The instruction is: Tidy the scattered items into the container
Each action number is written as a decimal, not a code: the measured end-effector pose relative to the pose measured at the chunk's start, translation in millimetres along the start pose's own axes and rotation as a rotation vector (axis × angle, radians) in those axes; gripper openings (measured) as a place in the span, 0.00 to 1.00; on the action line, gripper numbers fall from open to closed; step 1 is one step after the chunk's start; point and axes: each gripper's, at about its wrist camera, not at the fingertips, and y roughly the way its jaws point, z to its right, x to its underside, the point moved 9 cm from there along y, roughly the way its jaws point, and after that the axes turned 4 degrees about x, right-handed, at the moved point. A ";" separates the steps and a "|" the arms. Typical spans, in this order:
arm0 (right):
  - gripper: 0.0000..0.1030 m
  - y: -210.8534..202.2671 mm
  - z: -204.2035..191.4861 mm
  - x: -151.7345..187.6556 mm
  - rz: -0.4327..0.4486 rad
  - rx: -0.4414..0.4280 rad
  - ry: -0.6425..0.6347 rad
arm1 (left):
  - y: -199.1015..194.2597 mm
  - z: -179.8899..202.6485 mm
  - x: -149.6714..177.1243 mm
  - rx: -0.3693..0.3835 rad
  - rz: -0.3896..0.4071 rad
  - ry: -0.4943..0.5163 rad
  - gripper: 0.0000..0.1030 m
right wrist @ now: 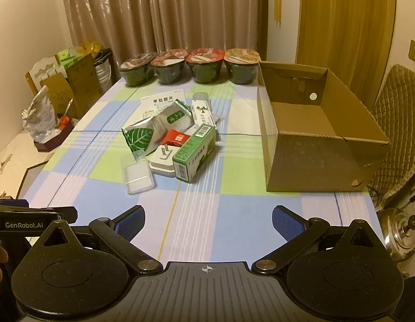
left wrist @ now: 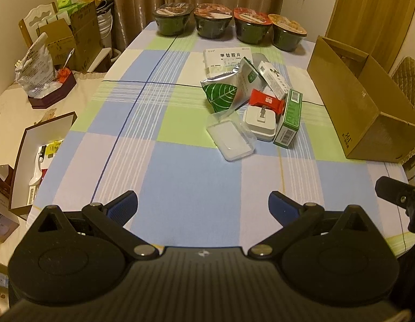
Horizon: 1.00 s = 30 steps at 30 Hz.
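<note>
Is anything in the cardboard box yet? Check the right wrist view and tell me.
No: the cardboard box shows only its bare floor, and the items still lie piled on the table.

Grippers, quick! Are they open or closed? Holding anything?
Left gripper: open, holding nothing, above the table.
Right gripper: open, holding nothing, also above the table.

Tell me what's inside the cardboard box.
Nothing visible: the cardboard box shows bare brown floor and walls in the right wrist view. Its near wall hides the closest strip of floor, so that part is unknown.
</note>
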 end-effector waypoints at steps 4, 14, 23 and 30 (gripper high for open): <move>1.00 1.7 0.7 1.7 -0.009 0.000 0.002 | 0.5 0.5 0.1 0.000 -0.006 0.002 0.99; 1.00 3.0 0.5 2.6 -0.020 -0.003 -0.001 | 2.3 -1.6 1.4 -0.004 -0.013 -0.004 0.99; 1.00 3.9 -0.7 4.2 -0.026 -0.004 -0.005 | 4.1 -2.6 2.1 -0.007 -0.018 -0.009 0.99; 1.00 5.1 -1.3 4.8 -0.031 -0.005 -0.005 | 5.6 -3.1 4.5 -0.006 -0.020 -0.014 0.99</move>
